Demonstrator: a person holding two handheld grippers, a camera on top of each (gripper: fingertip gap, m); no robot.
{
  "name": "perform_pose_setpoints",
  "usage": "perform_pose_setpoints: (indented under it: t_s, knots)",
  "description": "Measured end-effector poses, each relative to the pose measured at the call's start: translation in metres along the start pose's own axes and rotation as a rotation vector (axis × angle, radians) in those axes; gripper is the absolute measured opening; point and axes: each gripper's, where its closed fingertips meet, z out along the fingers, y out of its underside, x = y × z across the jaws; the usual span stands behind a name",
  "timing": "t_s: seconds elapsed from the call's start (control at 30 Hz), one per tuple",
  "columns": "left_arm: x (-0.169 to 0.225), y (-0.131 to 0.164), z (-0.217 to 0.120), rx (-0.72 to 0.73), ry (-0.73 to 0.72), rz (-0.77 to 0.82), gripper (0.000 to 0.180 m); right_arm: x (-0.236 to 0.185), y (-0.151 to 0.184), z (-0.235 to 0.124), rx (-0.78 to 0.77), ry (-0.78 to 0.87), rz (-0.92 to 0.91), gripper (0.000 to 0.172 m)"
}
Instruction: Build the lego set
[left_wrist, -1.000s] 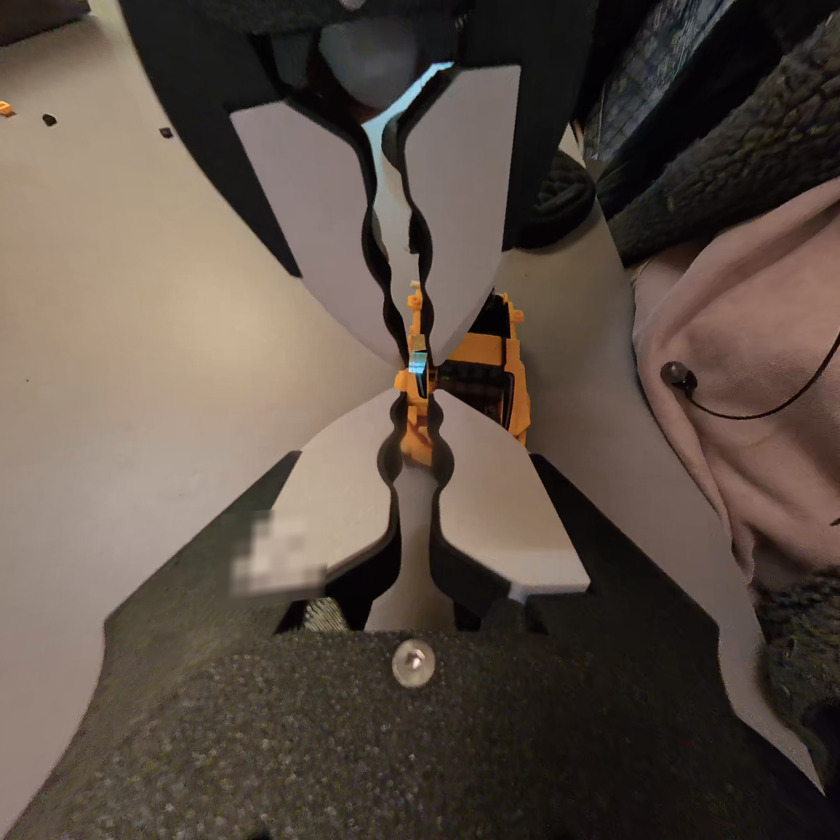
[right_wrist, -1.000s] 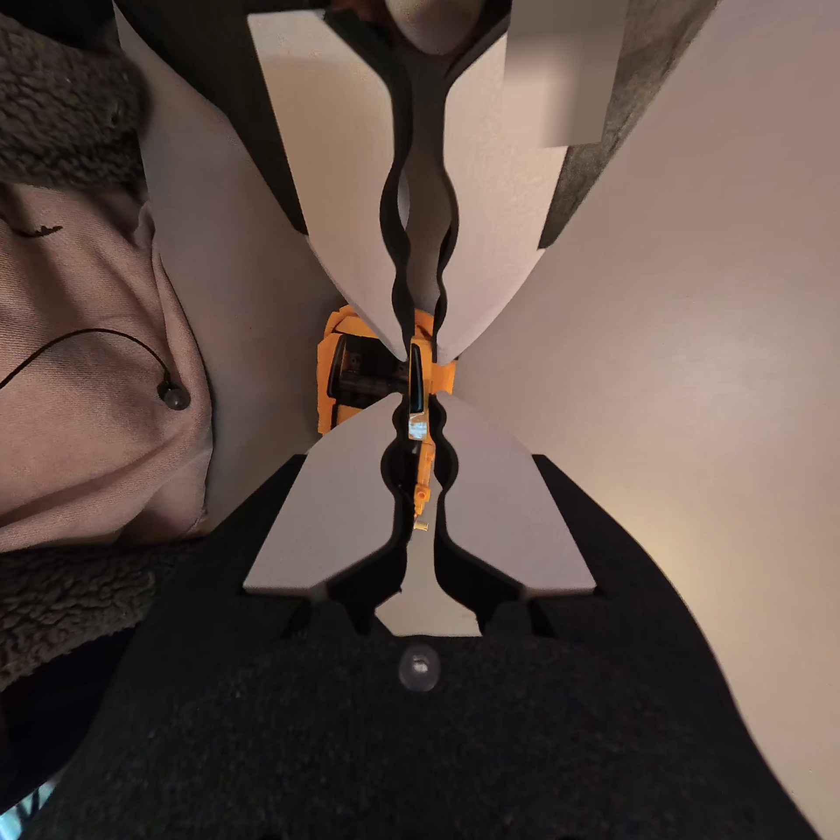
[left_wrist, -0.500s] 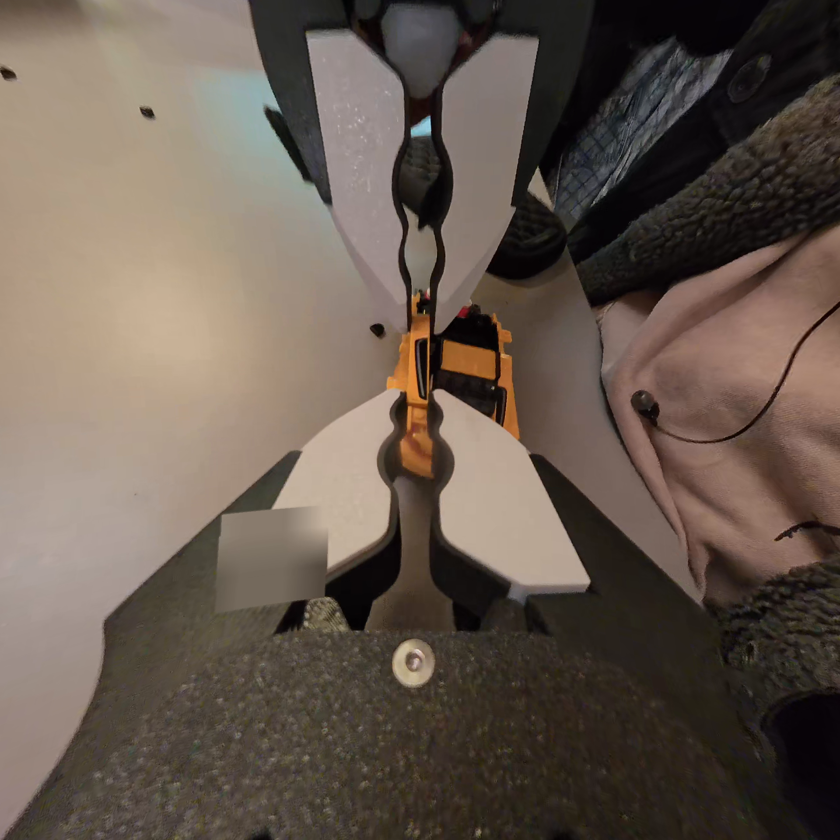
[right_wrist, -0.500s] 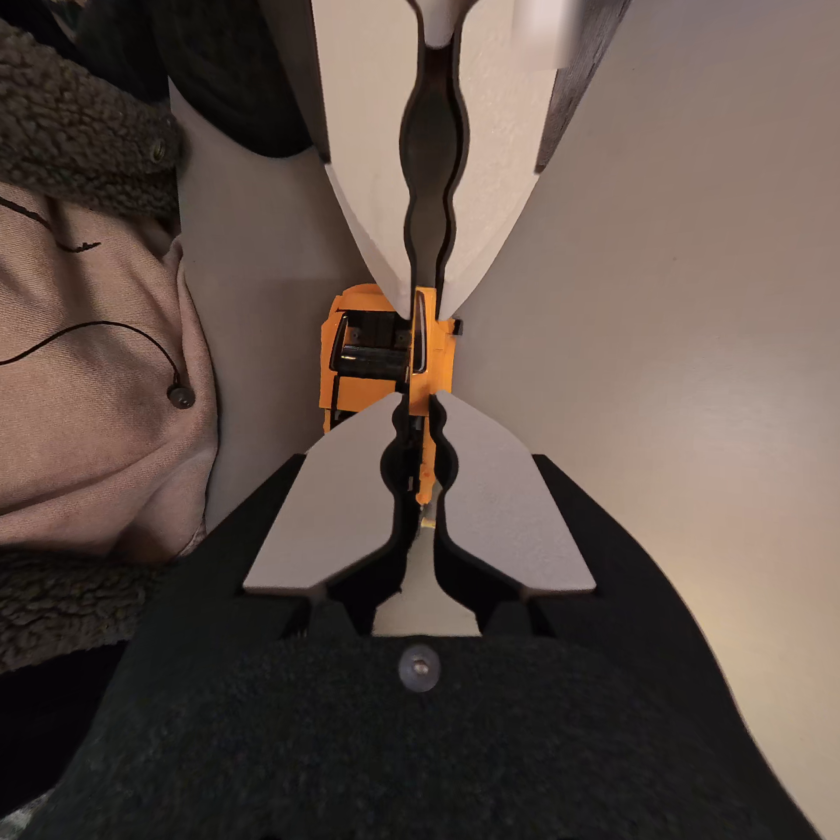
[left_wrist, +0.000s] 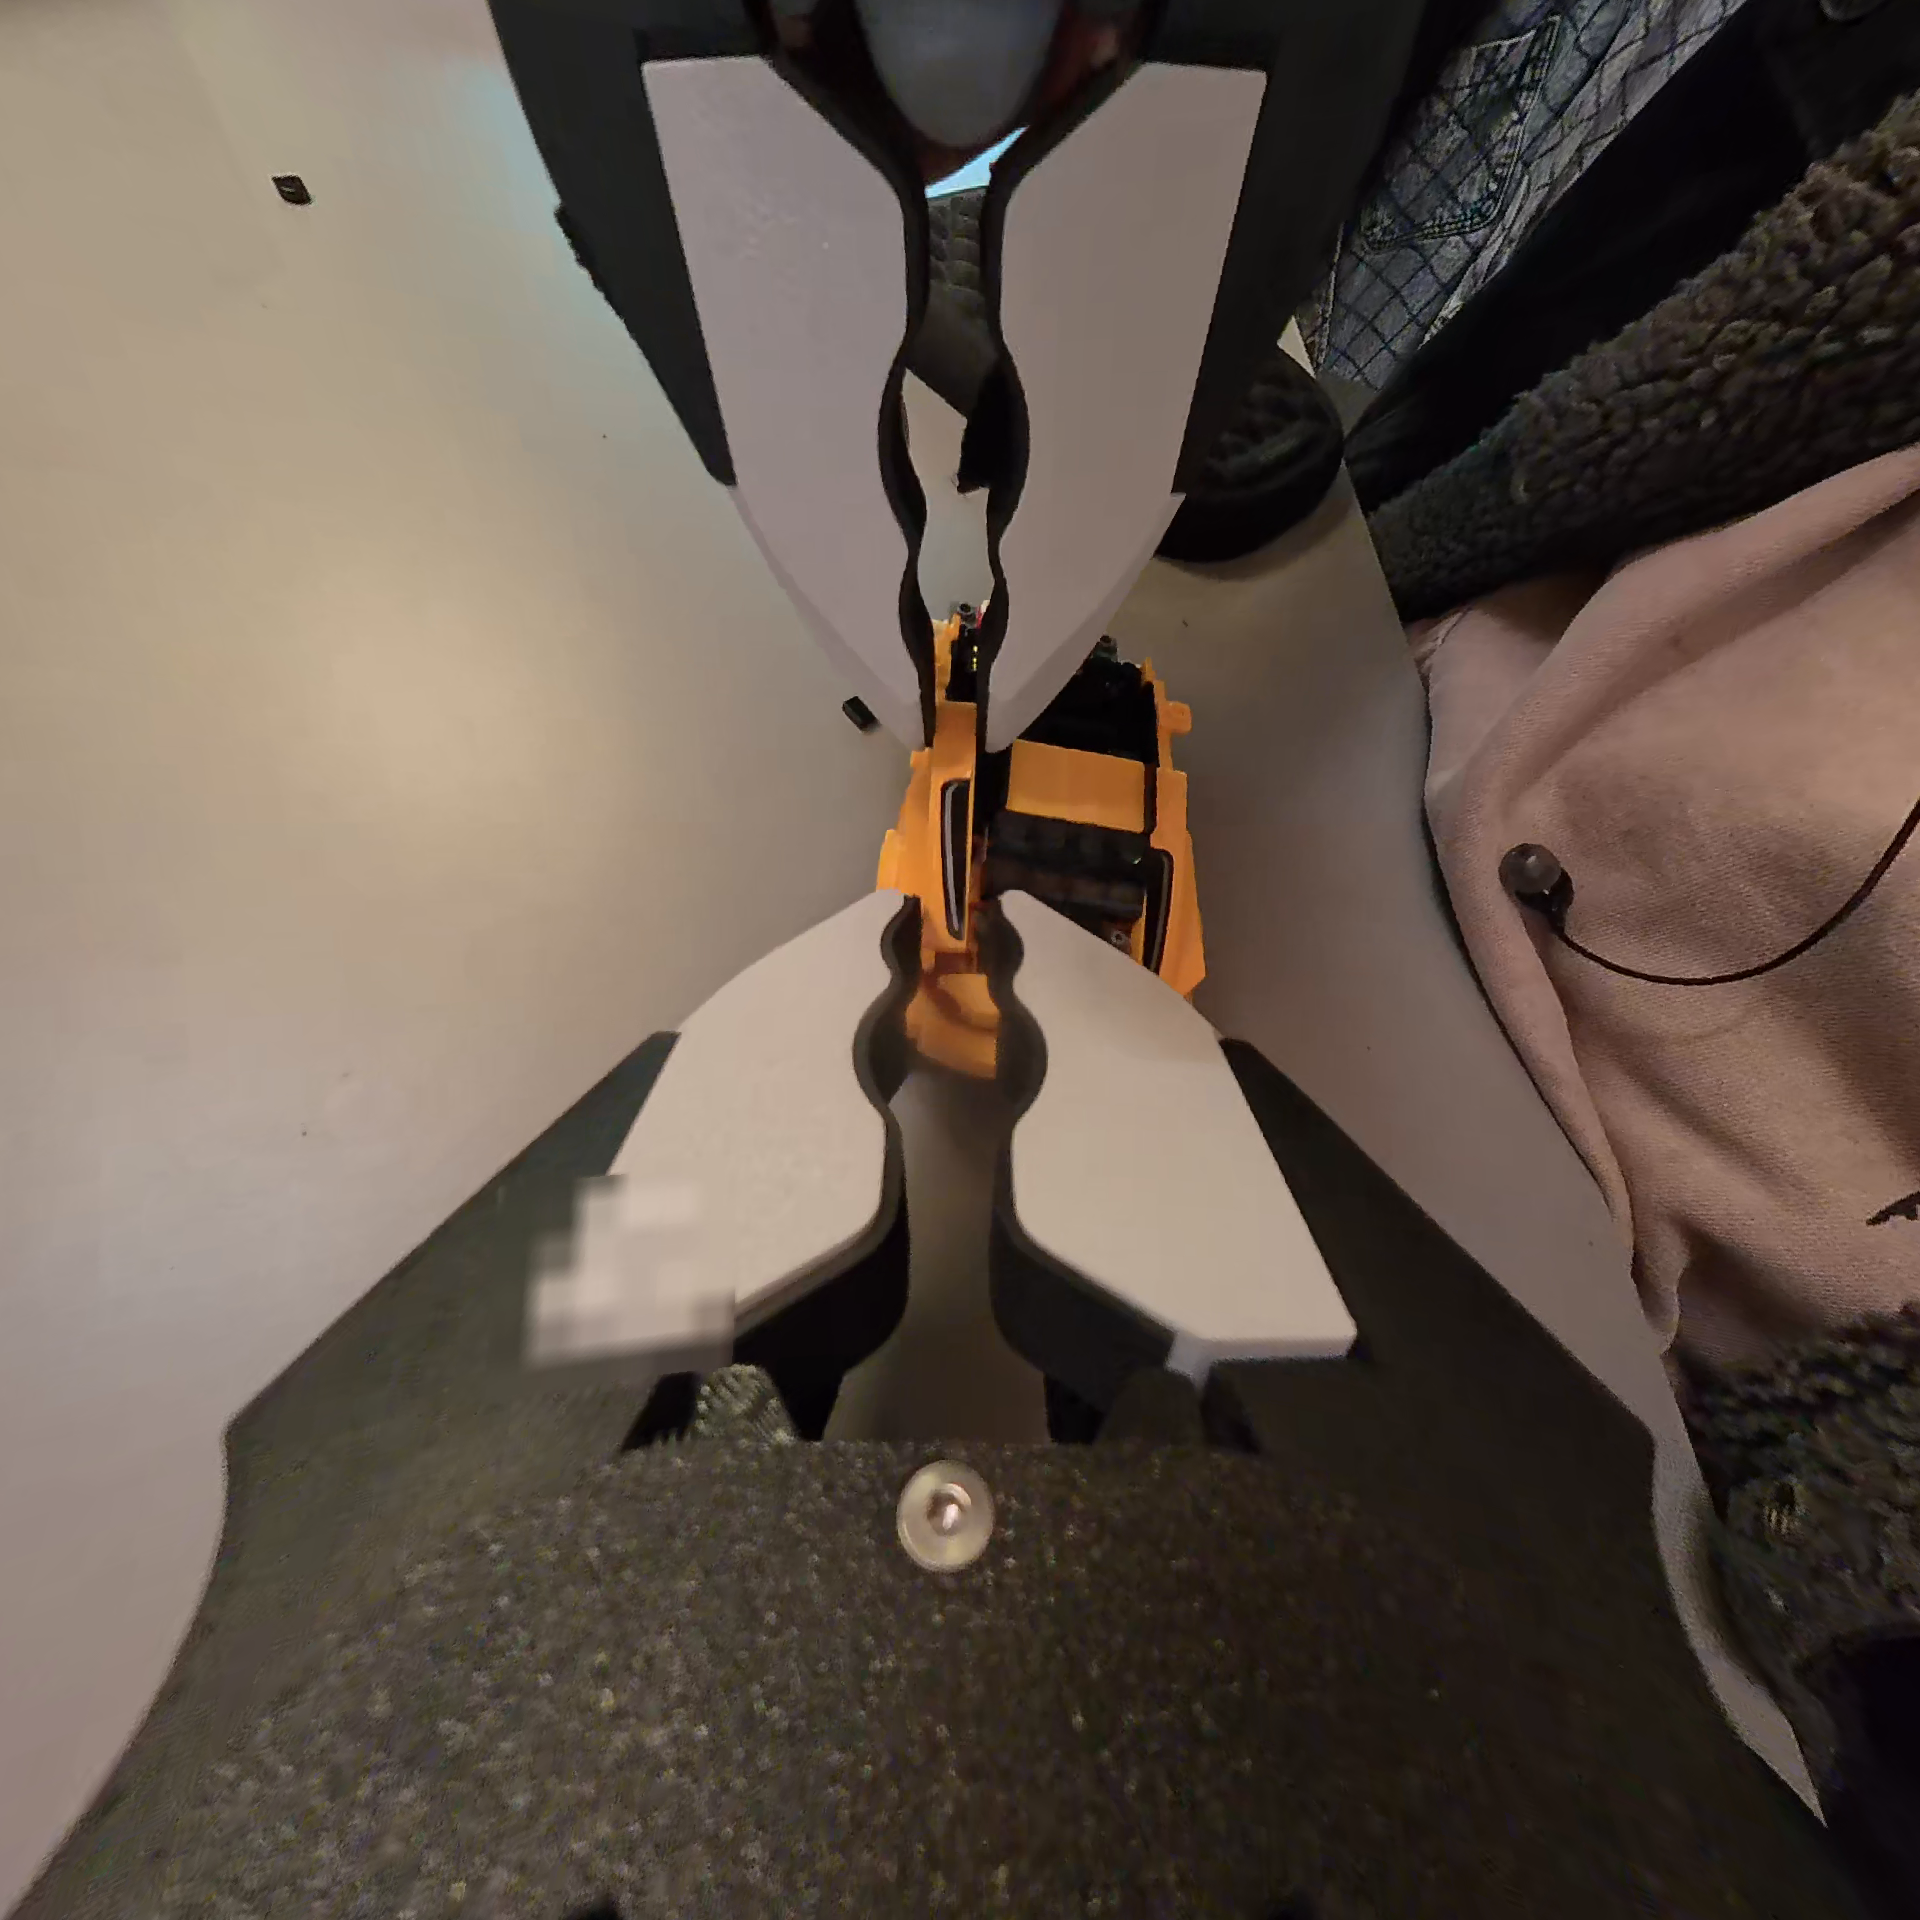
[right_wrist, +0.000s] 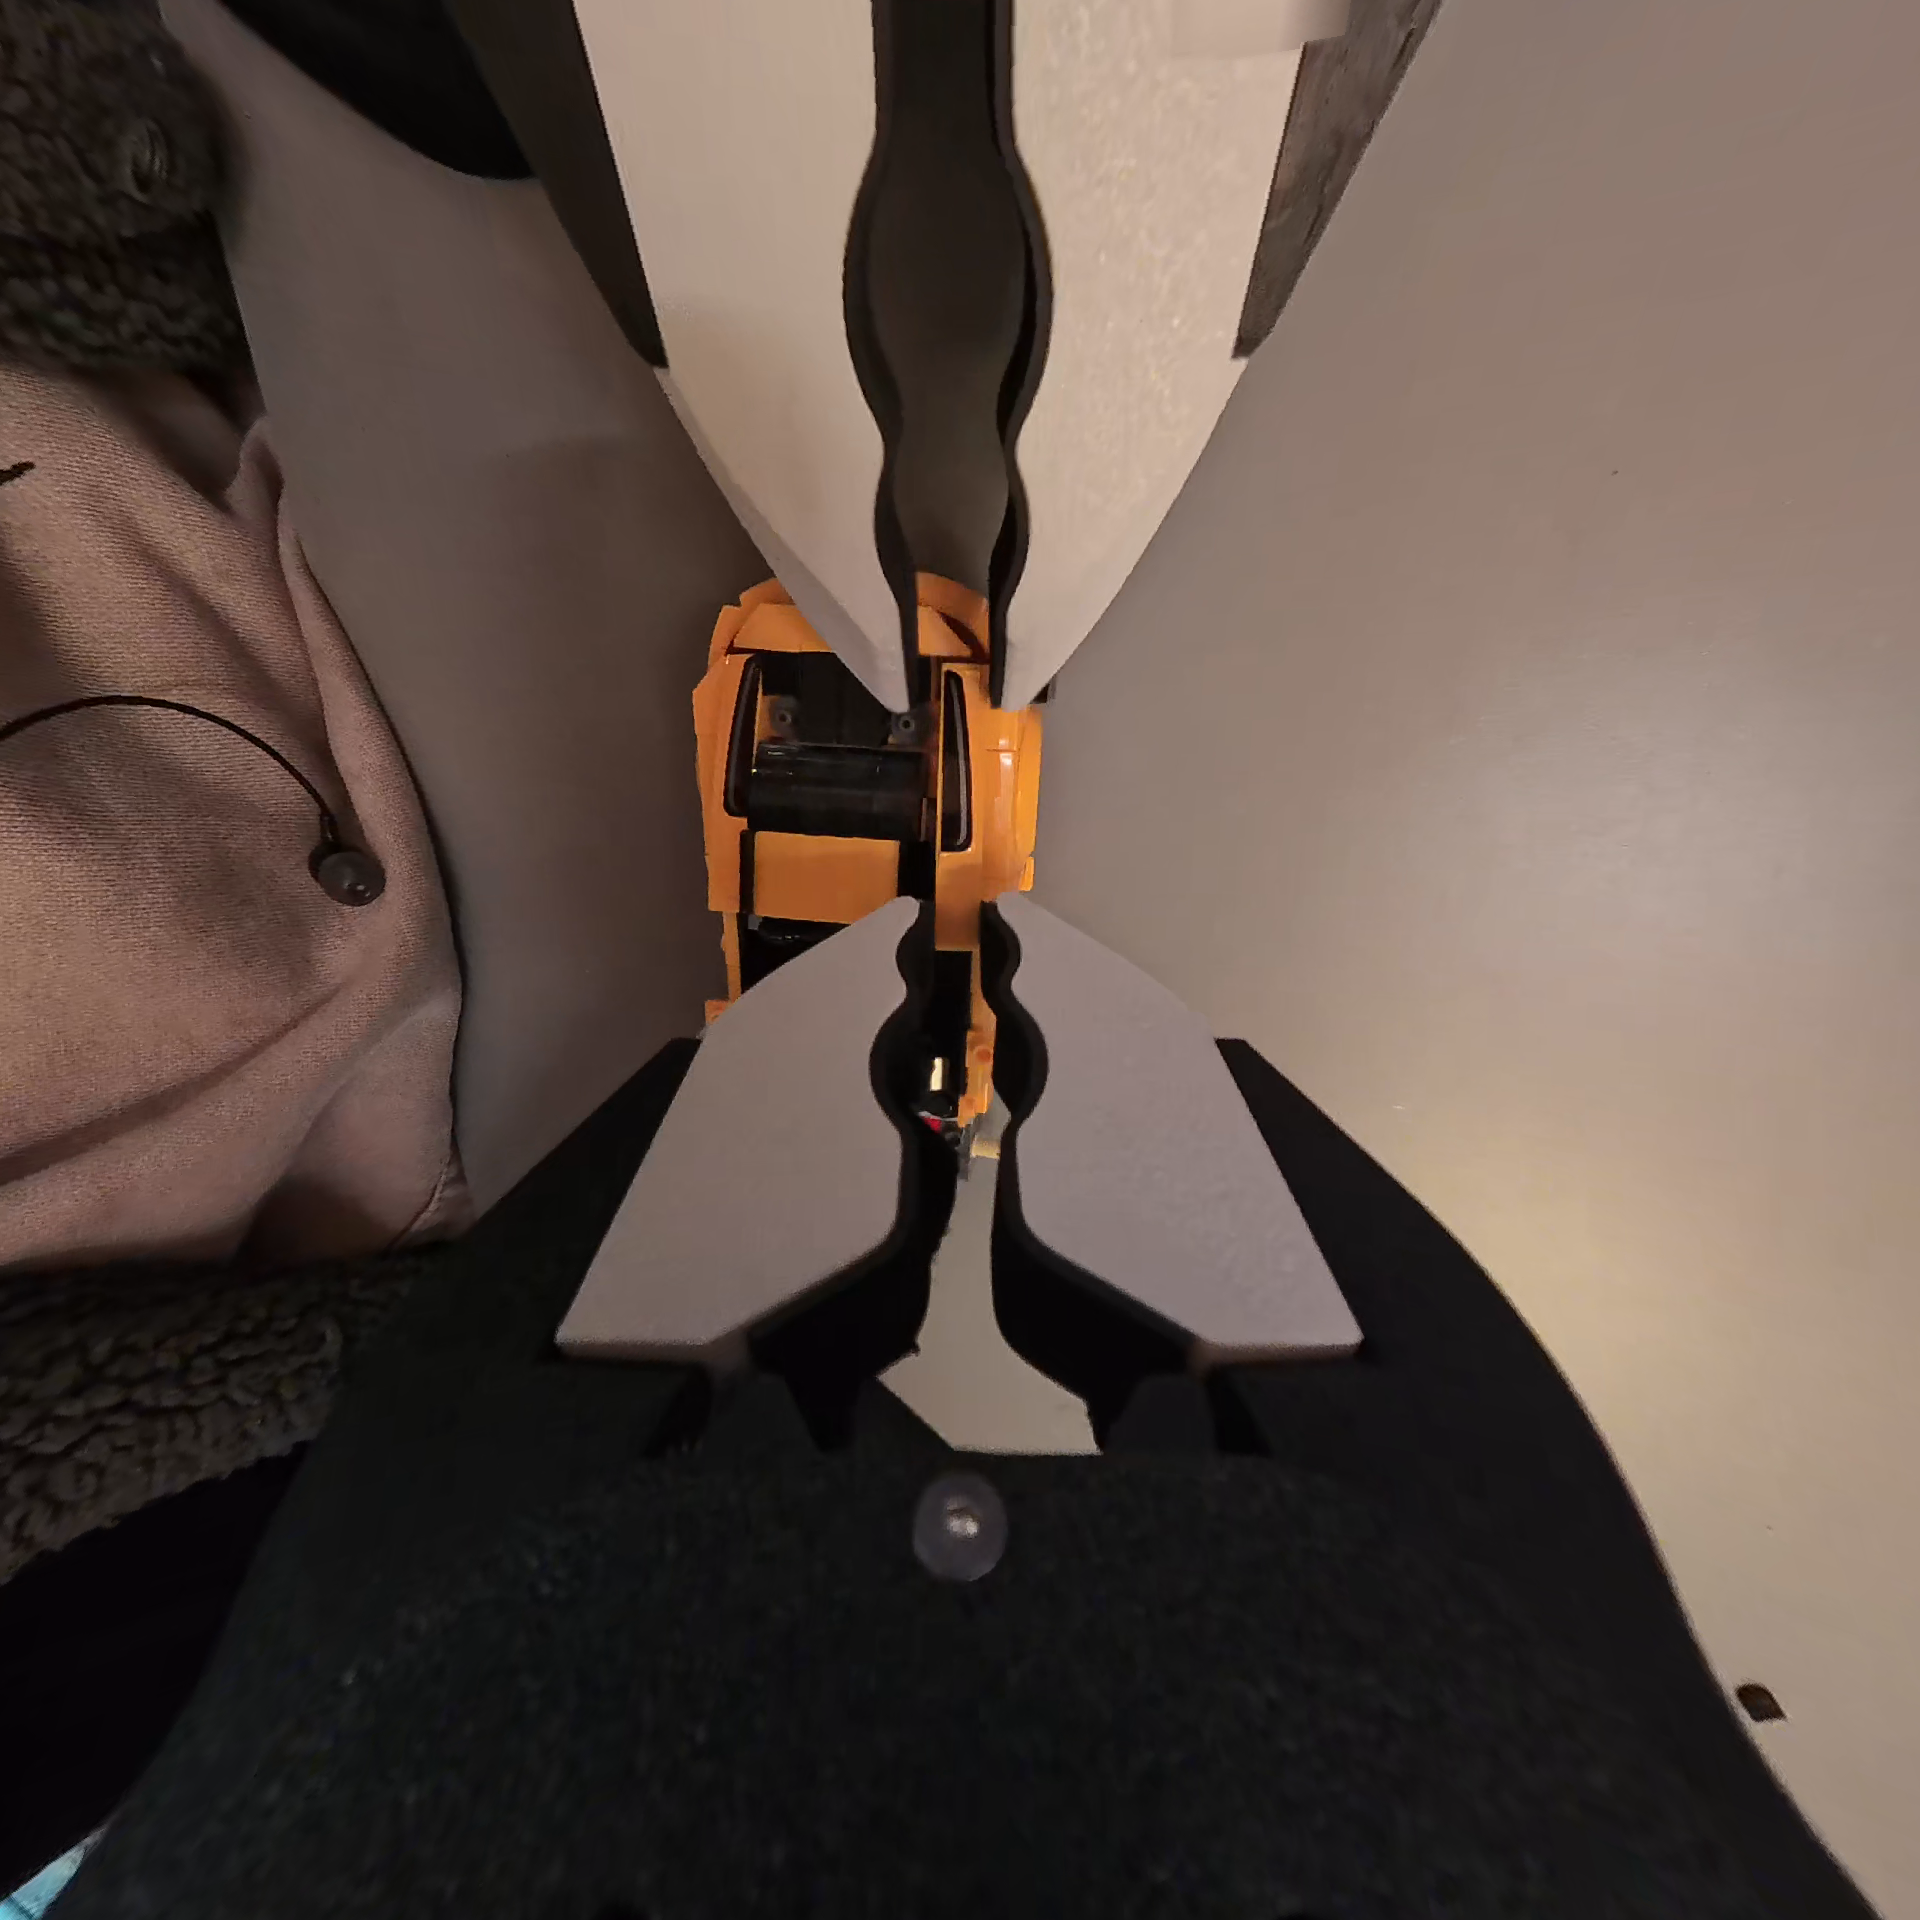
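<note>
An orange toy car (left_wrist: 1049, 831) with a black interior lies on a pale bench (left_wrist: 364, 727), gripped at opposite ends by two handheld grippers that face each other. The left gripper (left_wrist: 951, 914) is clenched on one orange side panel of the car, its fingertips (left_wrist: 831, 935) on either side of the panel. The right gripper (right_wrist: 951, 914) clamps the same side at the car's other end, orange plastic filling the narrow slot between its pads. In each wrist view the other gripper's white fingers come down from the top and meet the car's far end. The car's long axis runs straight between the two grippers, along the bench edge, its open top turned toward the cameras. A person in a pink top (left_wrist: 1714, 935) and a dark fleecy jacket (left_wrist: 1662, 364) sits just beside the car. Compared with half a second ago, the left gripper's fingers stand slightly wider on the panel and the far gripper looms closer
</note>
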Motion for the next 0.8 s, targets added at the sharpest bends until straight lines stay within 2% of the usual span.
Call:
perform_pose_setpoints:
  t_s: [0.3, 0.6, 0.8]
  knots:
    - [0.002, 0.003, 0.006, -0.034, -0.008, 0.026, 0.008, -0.002, -0.003, 0.0, -0.002, -0.034, -0.02, 0.008]
    - [0.003, 0.006, 0.005, -0.057, -0.015, 0.053, 0.008, 0.001, 0.0, -0.014, 0.104, -0.144, -0.01, 0.01]
    - [0.004, 0.006, 0.006, -0.067, -0.008, 0.064, 0.008, -0.001, -0.005, -0.01, 0.144, -0.169, -0.016, 0.008]
